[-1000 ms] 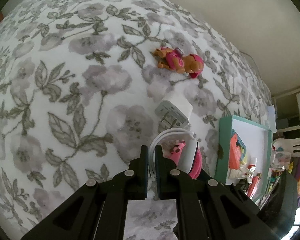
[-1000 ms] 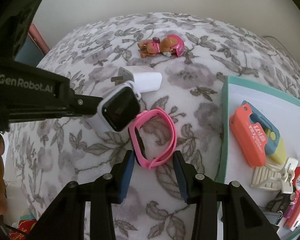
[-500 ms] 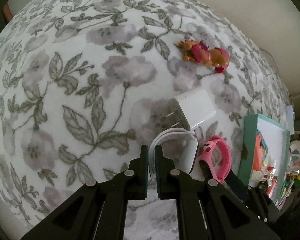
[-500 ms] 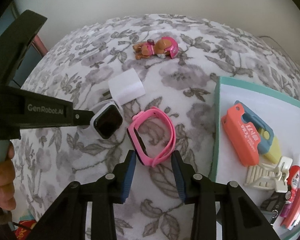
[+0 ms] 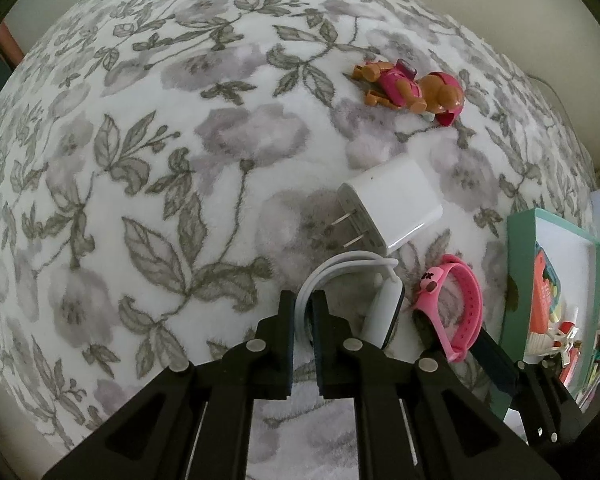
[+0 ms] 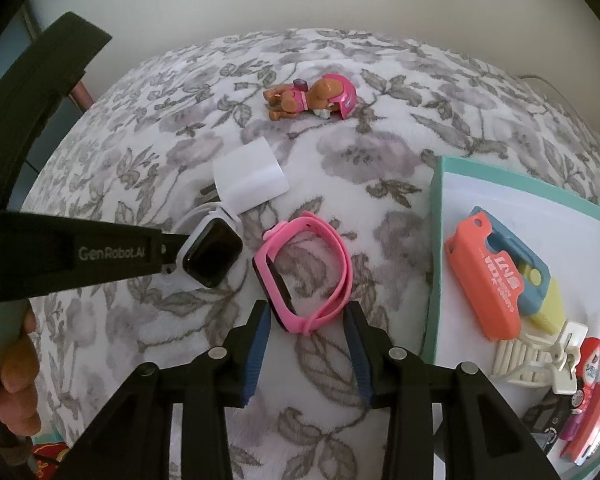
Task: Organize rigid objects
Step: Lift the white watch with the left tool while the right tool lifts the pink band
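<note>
**Two watches in reach, tray waiting at right**

Floral grey-and-white blanket (image 6: 380, 168) covered the whole work surface, with a plain pale wall behind.

Left to right:

- A hand (image 6: 14, 376) gripped the left tool's handle at the far left of the right wrist view. Its side read "GenRobot.AI".
- Left gripper (image 5: 303, 308): jaws pressed nearly together, pinching the white strap of the white smartwatch (image 6: 212, 252). The strap looped out beyond the fingertips and the dark-faced watch body hung to one side, apparently a grip taken on the thinnest part for carrying.
- White plug adapter (image 5: 392, 208) lay flat just beyond the watch, prongs toward the camera.
- Toy pup figure (image 6: 312, 96) lay on its side farther back, untouched.
- Pink watch (image 6: 304, 272) stood on its edge on the blanket. Right gripper (image 6: 306, 328): blue-padded jaws had just been opening, spread either side of the band's near end; contact was not evident, so probably lining up a grasp.
- Teal-rimmed tray (image 6: 436, 216) at the right held sorted items. An orange case (image 6: 484, 280) bore white lettering, perhaps "UNO"; the smaller line was unreadable. Likely the watches' destination.
</note>
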